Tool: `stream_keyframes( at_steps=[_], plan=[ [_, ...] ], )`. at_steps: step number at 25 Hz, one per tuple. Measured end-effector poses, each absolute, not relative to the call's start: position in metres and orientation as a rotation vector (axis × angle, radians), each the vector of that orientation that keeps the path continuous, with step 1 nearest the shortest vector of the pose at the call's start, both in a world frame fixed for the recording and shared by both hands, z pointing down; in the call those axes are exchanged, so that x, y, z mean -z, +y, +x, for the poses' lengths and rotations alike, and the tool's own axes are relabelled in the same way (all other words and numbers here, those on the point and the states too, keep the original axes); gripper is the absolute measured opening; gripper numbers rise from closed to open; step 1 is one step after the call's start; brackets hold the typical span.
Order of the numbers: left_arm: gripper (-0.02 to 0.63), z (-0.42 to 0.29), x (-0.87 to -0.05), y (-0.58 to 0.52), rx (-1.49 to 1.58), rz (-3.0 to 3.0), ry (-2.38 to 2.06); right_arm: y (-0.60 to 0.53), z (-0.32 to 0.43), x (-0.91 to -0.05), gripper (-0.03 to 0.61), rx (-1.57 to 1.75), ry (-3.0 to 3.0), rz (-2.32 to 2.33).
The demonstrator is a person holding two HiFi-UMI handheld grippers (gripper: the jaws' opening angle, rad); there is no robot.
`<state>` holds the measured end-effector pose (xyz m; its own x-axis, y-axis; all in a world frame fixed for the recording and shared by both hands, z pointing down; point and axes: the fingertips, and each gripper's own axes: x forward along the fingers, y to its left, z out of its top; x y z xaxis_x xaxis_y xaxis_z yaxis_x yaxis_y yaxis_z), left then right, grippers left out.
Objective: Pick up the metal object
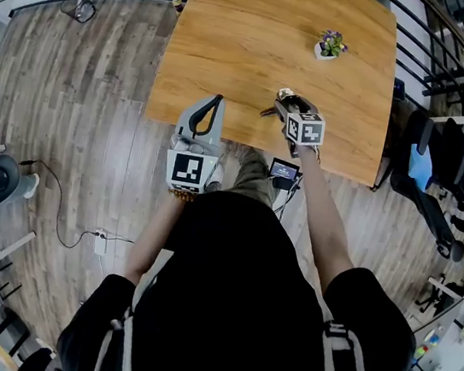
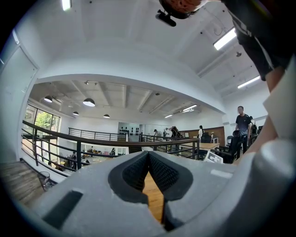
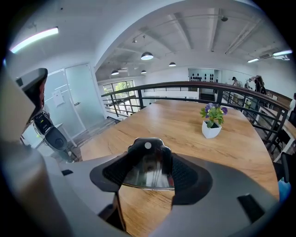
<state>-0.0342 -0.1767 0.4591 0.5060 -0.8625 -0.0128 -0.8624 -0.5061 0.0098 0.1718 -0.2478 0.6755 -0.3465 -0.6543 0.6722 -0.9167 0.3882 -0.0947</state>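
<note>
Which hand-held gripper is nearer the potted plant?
Right. The right hand-held gripper, holding the metal object, is over the table short of the potted plant; the left hand-held gripper sits farther back at the table's near edge.

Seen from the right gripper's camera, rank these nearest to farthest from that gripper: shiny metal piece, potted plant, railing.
1. Metal object, clamped in the jaws.
2. Potted plant, on the table, right.
3. Railing, beyond the table's far end.

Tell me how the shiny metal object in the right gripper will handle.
Probably slippery: the metal object has a mirror-smooth face. Likely stiff: it spans the textured fingers without sagging. Its lower edge looks thin, so perhaps light.
</note>
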Motion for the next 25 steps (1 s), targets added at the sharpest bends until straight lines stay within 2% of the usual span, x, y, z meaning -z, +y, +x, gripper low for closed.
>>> stream_keyframes(
  at_steps=[25],
  plan=[
    [0.011, -0.036, -0.455, -0.175, 0.029, 2.740, -1.549, -0.252, 0.166, -0.603, 0.284, -0.455, -2.223, 1.460]
  ],
)
